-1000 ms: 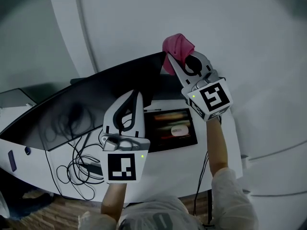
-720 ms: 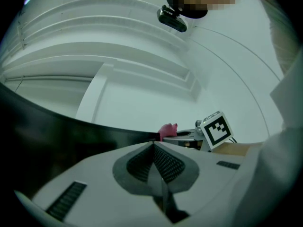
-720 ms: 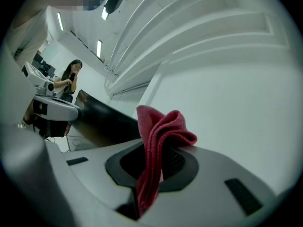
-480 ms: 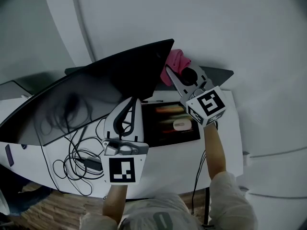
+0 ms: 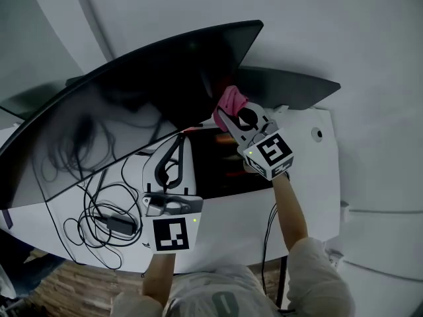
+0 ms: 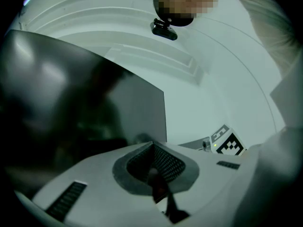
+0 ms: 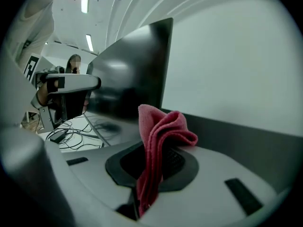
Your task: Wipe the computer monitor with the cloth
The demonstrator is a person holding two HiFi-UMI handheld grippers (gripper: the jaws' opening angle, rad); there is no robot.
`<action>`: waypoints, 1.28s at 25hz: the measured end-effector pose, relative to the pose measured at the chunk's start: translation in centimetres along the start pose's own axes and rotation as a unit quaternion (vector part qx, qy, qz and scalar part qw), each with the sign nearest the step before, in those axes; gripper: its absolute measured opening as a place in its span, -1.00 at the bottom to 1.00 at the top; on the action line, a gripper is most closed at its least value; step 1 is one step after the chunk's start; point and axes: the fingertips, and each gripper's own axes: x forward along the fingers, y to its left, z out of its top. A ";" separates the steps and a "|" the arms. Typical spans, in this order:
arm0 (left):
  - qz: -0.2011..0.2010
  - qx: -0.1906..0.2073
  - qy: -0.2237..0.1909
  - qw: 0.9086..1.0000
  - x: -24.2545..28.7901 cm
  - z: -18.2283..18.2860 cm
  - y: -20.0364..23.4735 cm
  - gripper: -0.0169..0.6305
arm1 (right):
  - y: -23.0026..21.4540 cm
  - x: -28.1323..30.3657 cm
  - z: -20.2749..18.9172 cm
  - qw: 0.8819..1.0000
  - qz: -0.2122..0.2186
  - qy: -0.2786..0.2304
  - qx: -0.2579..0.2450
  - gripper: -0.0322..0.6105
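- Right gripper (image 5: 223,116): jaws clamped on a pink cloth (image 7: 162,129). The right gripper view shows the cloth pinched between them in folds, its bunched top standing above the jaw tips and a strip hanging down through the gap.
- Cloth location: the head view puts the cloth (image 5: 230,100) at the lower edge of the computer monitor (image 5: 152,84), towards its right end. Contact between cloth and monitor cannot be confirmed from any view.
- Left gripper (image 6: 152,148): jaws closed together with nothing between them, as read in the left gripper view. In the head view it sits left of the right gripper, low in front of the monitor, with its tips (image 5: 182,139) pointing towards the screen.
- Monitor: a wide dark panel running from the left border of the head view up to the upper right. The screen is unlit and carries faint reflections. In the right gripper view its right edge (image 7: 163,65) stands upright behind the cloth.
- White desk (image 5: 310,177): a loose tangle of black cables (image 5: 92,210) lies on its left part, near the left gripper. A dark mat (image 5: 228,170) lies between the two grippers, under the monitor's lower edge.
- Each gripper is held at its rear by one of the person's hands, with the marker cube facing up.
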 end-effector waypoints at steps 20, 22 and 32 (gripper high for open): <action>0.013 -0.017 0.042 0.999 0.4 -5.1 0.2 -0.90 | 0.3 1.3 -8.3 0.991 -0.025 0.039 0.124 -0.73; 0.018 -0.014 0.042 0.999 -0.2 -5.0 0.5 -0.90 | -0.7 -0.3 -8.5 0.968 -0.082 0.009 0.235 -0.73; 0.037 -0.002 0.051 0.998 -4.6 -4.4 2.8 -0.90 | 2.2 1.2 -10.8 0.783 -0.092 -0.121 0.604 -0.73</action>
